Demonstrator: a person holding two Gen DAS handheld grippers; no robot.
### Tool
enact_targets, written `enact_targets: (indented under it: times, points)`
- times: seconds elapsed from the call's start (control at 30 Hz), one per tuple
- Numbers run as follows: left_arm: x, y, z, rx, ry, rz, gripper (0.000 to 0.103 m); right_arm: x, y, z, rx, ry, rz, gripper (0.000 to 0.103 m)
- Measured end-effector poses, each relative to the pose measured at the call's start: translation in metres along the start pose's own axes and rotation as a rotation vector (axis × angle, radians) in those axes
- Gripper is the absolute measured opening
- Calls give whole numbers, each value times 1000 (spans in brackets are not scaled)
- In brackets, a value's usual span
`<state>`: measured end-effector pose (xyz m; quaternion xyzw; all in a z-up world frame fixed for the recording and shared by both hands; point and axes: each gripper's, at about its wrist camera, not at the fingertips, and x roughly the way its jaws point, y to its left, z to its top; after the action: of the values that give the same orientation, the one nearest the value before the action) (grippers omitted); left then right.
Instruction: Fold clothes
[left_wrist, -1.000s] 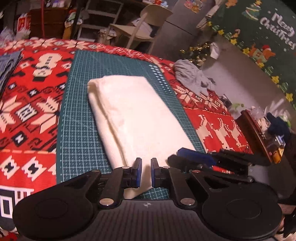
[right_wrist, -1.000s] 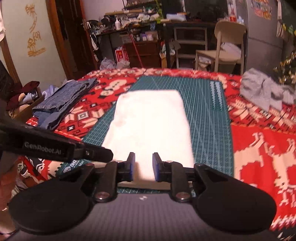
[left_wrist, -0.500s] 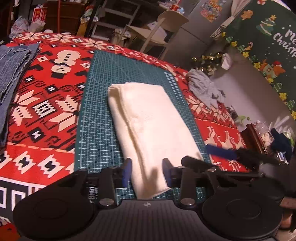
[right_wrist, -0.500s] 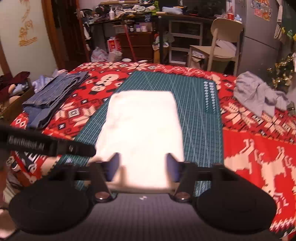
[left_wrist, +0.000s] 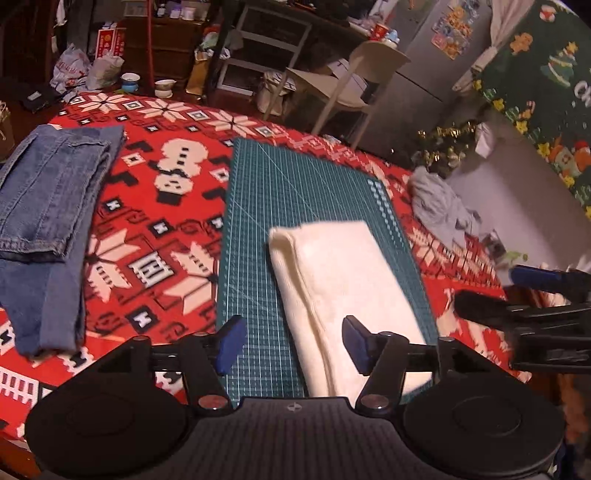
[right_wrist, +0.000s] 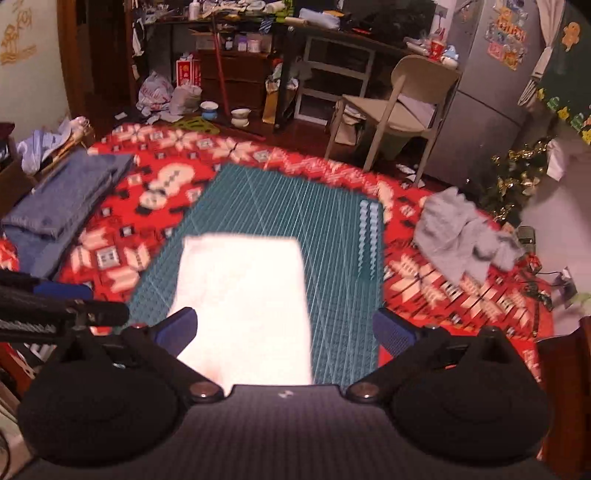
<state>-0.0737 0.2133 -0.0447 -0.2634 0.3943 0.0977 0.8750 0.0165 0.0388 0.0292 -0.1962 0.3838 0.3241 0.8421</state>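
A red patterned cloth (left_wrist: 155, 206) covered the bench, and a green cutting mat (left_wrist: 295, 192) lay along its middle. Folded jeans (left_wrist: 48, 206) rested on the cloth at the left, a crumpled grey garment (right_wrist: 465, 229) at the right. The folded white towel (left_wrist: 343, 280) lay on the mat's near right part. The left tongs (left_wrist: 293, 341) hung wide open above the towel's near end, gripping nothing. The right tongs (right_wrist: 284, 328) likewise gaped wide, empty, over the towel.
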Motion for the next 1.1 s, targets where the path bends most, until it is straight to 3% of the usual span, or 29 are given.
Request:
enact_targets:
  times: [0.2, 0.4, 0.5, 0.63, 0.73, 0.83, 0.97, 1.03, 1.1]
  points:
    - [-6, 5, 18, -50, 14, 12, 68, -48, 0, 48, 42, 48, 77, 102]
    - [-1, 10, 26, -70, 44, 50, 69, -84, 3, 77, 32, 44, 122, 102]
    - [8, 12, 25, -90, 84, 28, 68, -84, -6, 83, 75, 80, 168, 102]
    - [7, 6, 25, -59, 57, 15, 67, -66, -16, 83, 147, 213, 225, 102]
    - [5, 4, 24, -36, 45, 21, 67, -69, -30, 93, 232, 196, 278, 102]
    - [7, 2, 24, -24, 52, 41, 67, -72, -33, 97, 199, 72, 205, 102]
    - [7, -10, 27, 49, -4, 66, 73, -45, -34, 76, 156, 99, 152, 102]
    - [7, -17, 27, 92, -37, 85, 86, -31, -34, 54, 134, 68, 128, 102]
    - [7, -24, 28, 135, -69, 103, 89, -17, -34, 32, 112, 38, 104, 102]
